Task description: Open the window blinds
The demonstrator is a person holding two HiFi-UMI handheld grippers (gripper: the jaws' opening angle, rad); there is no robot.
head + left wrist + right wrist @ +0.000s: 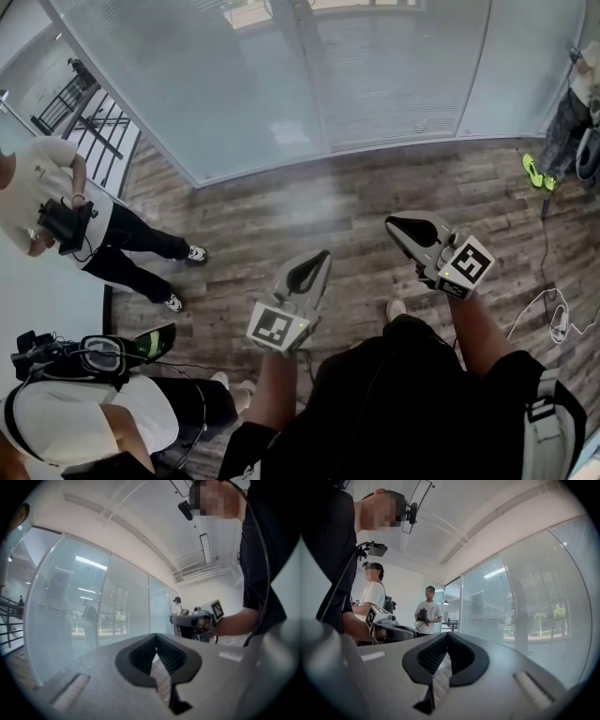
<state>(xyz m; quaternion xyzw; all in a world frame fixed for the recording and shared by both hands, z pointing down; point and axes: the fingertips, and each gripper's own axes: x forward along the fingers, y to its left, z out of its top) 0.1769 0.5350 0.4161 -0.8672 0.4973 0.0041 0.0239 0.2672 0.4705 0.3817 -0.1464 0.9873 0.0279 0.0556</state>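
Left gripper [156, 637] and right gripper [447, 634]: jaws closed tip to tip, nothing between them, held above the wooden floor [281, 216]. Window blinds [394, 75] ahead, well apart, at the glass wall [187, 94]: pale, lowered, thin slats running horizontally across upright panels.

Black short-sleeved top [394, 394], grey buckled strap [546, 412] at four o'clock, pale grey left gripper [323, 256] and right gripper [394, 223], black ribbed pads [142, 657], black-and-white marker cubes [278, 326], white shoe toe [396, 307] near centre.
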